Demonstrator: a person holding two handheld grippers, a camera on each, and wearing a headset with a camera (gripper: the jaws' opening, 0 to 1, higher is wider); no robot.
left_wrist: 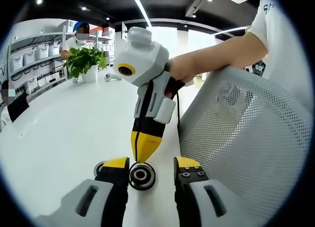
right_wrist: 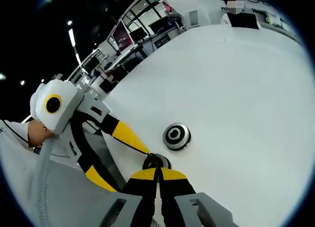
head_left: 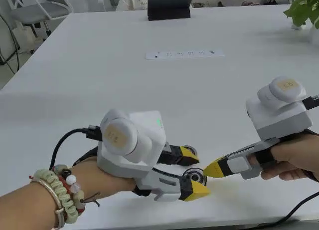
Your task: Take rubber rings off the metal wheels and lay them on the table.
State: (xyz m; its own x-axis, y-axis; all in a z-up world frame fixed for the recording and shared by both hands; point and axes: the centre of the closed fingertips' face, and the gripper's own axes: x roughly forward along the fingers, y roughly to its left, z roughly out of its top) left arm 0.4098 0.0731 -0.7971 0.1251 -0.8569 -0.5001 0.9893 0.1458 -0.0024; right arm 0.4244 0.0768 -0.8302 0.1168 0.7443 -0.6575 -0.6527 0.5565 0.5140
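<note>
2 wheels (right_wrist: 176, 136) (left_wrist: 141, 176) — 2 grippers (left_wrist: 151, 164) (right_wrist: 157, 172) — 1 plant (left_wrist: 84, 61).

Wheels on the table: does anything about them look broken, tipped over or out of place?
Nothing stands out. One wheel lies flat between the left gripper's open jaws, with the right gripper's shut tips at its rim. A second wheel lies flat nearby on the white table. No damage or spill shows.
</note>
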